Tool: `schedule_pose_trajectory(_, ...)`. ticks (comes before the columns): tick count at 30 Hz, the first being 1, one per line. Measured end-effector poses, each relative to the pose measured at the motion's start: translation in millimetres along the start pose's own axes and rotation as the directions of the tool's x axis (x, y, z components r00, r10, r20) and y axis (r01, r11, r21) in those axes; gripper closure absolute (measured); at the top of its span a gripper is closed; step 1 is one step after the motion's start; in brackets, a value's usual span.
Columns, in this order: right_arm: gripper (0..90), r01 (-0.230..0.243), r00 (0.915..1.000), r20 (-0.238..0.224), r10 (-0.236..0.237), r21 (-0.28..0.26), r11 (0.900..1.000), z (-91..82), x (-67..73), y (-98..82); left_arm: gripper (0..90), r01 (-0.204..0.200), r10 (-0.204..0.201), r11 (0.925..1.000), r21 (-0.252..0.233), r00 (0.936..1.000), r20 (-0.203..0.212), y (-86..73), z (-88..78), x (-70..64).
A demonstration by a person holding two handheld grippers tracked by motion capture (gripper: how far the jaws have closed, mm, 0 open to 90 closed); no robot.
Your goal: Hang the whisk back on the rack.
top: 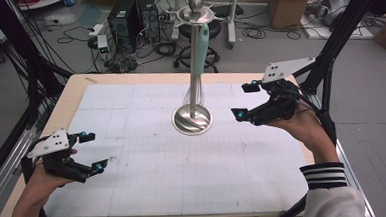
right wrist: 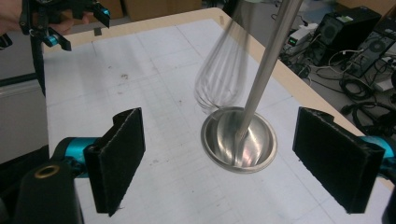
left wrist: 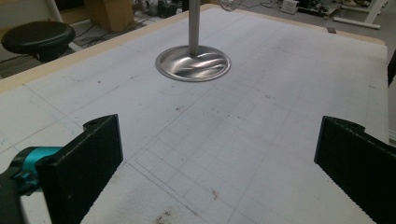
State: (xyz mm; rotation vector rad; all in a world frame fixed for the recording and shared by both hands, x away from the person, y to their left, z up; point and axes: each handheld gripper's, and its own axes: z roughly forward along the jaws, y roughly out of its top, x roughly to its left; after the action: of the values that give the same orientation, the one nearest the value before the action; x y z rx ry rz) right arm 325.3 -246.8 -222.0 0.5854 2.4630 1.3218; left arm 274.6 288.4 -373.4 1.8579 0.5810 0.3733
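At the left of the high view, the left gripper [top: 90, 152] hangs just above the pale gridded mat [top: 149, 171] that covers the light wooden tabletop [top: 70, 97], held in the person's left hand [top: 44, 171]. Its jaws stand wide apart with nothing between them; in the left gripper view bare, scuffed mat lies between the two black pads.

In the middle of the mat stands the polished steel utensil stand [top: 193, 116], a round dished base with an upright pole and a ball on top. A wire whisk with a mint-green handle [top: 202, 45] hangs from the stand's upper arms, close beside the pole, its wire loops just above the base. In the right gripper view the loops [right wrist: 223, 74] are blurred.

To the right, the right gripper [top: 245, 100] is near the stand, pointing toward it, apart from the whisk. Its jaws are spread wide and hold nothing; the stand's base [right wrist: 239, 139] shows between them.
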Motion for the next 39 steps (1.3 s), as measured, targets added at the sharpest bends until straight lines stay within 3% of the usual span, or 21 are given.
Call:
schedule_pose_trajectory(2, 14.0, 0.005, 1.0000, -0.001, -0.005, 0.007, 1.000, -2.0, 1.6, -0.4, 1.7, -0.005, 0.005, 1.0000, -0.003, 1.0000, 0.002, 0.4, -0.9, -0.2)
schedule_pose_trajectory(5, 10.7, -0.001, 0.9996, -0.028, 0.000, -0.031, 1.000, -6.4, 3.0, -6.7, 1.7, -0.003, 0.003, 1.0000, -0.007, 1.0000, 0.003, 0.5, -2.2, -0.1)
schedule_pose_trajectory(12, 9.9, -0.008, 0.9999, -0.008, 0.007, -0.029, 1.000, -8.9, 5.7, -28.8, 1.7, -0.001, 0.001, 1.0000, -0.005, 1.0000, -0.001, 0.4, -2.3, 0.4)
schedule_pose_trajectory(15, 8.2, -0.019, 0.9998, -0.004, 0.019, -0.035, 0.999, -8.4, 8.6, -41.6, 1.7, 0.000, 0.000, 1.0000, -0.005, 1.0000, -0.003, 0.4, -2.3, 0.5)
schedule_pose_trajectory(17, 0.5, -0.024, 0.9997, -0.009, 0.024, -0.038, 0.999, -6.9, 10.7, -51.4, 1.7, 0.003, -0.003, 1.0000, -0.008, 1.0000, -0.007, 0.5, -2.4, 1.0)
schedule_pose_trajectory(30, 0.4, -0.073, 0.9973, 0.005, 0.074, -0.078, 0.994, 5.6, 21.8, -110.9, 1.7, 0.005, -0.005, 0.9999, -0.014, 1.0000, -0.005, -0.4, -4.0, -0.1)
schedule_pose_trajectory(34, 0.4, -0.077, 0.9966, 0.026, 0.079, -0.063, 0.995, 12.1, 23.9, -128.2, 1.7, 0.008, -0.008, 0.9999, -0.014, 1.0000, -0.005, -0.9, -3.7, -0.4)
schedule_pose_trajectory(39, 0.4, -0.110, 0.9921, 0.049, 0.115, -0.095, 0.989, 15.7, 22.4, -149.3, 1.7, 0.016, -0.016, 0.9998, -0.015, 0.9998, -0.010, -2.5, -3.9, -0.7)
